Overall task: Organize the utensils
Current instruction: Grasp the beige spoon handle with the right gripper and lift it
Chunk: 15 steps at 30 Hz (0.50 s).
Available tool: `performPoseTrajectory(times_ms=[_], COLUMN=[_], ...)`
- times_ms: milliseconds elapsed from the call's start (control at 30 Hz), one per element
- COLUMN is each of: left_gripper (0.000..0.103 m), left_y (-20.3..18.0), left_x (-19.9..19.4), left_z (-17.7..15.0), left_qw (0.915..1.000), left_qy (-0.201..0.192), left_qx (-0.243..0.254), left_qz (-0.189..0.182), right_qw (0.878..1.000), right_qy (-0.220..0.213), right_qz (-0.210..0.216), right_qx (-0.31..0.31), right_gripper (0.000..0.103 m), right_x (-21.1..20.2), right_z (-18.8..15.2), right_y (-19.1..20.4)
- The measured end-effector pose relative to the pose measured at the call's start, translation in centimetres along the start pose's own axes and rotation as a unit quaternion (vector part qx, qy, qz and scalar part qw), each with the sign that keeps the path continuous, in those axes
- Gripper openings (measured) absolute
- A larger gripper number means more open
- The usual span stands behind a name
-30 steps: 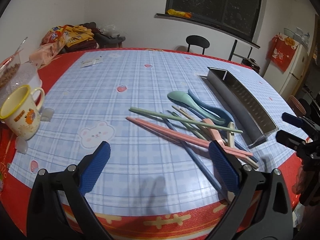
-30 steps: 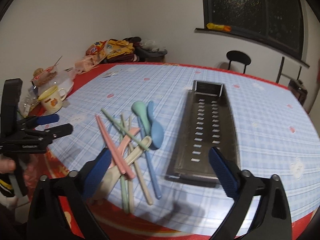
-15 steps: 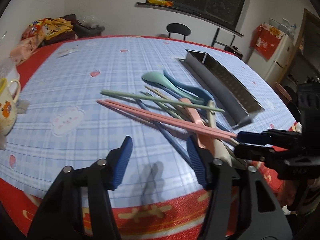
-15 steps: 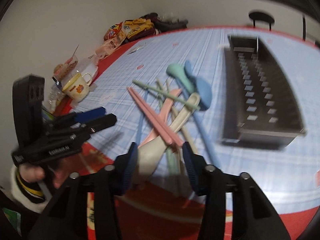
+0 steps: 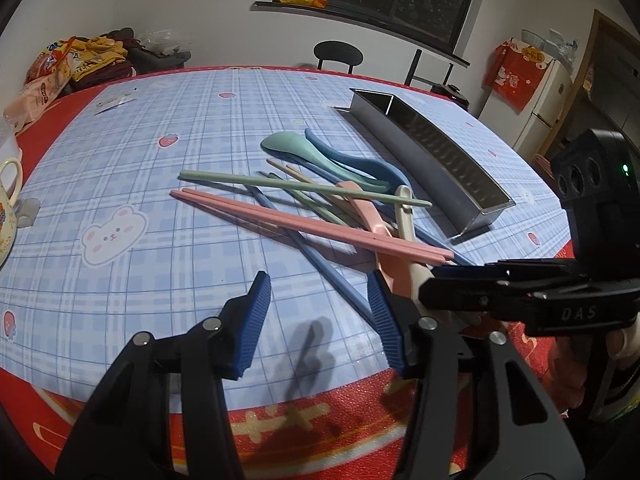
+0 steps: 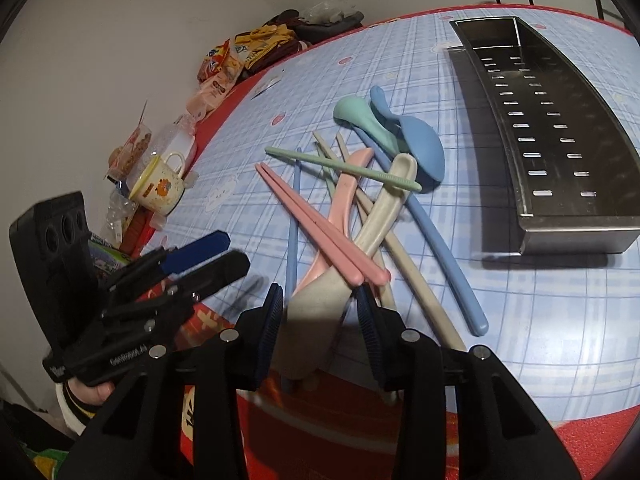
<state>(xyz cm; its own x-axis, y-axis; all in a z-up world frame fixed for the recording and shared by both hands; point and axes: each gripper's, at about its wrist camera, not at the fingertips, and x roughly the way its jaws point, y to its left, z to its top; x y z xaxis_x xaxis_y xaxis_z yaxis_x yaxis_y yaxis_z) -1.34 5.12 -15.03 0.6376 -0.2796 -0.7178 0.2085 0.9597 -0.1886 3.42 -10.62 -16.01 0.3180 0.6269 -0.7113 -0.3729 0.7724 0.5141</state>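
Utensils [image 6: 344,200] beside steel tray [image 6: 580,228], left claw [image 5: 316,312] closing empty, right claw [image 6: 318,312] straddling cream spoon [image 6: 384,208], grip unclear

Dim indoor light from overhead throws soft shadows on the bench [image 5: 200,128] near each tool — both views sharp, with strong fisheye bending and dark corners.
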Motion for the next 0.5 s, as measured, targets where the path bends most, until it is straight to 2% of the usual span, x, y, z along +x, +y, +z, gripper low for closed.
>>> performPoseTrajectory(times_ms=[267,500], left_gripper=[0.052,0.052], left_y=[0.1,0.4], left_x=[-0.1,-0.4], left_z=[-0.3,-0.5], left_qw=[1.0,1.0], left_qy=[-0.001,-0.003], left_qx=[-0.002,-0.005], left_qz=[-0.005,-0.002], right_qw=[0.999,1.0], right_qy=[0.014,-0.005], right_qz=[0.02,-0.024], right_qx=[0.021,-0.011], right_gripper=[0.036,0.027], right_x=[1.1,0.4], right_z=[0.1,0.1], right_y=[-0.2,1.2])
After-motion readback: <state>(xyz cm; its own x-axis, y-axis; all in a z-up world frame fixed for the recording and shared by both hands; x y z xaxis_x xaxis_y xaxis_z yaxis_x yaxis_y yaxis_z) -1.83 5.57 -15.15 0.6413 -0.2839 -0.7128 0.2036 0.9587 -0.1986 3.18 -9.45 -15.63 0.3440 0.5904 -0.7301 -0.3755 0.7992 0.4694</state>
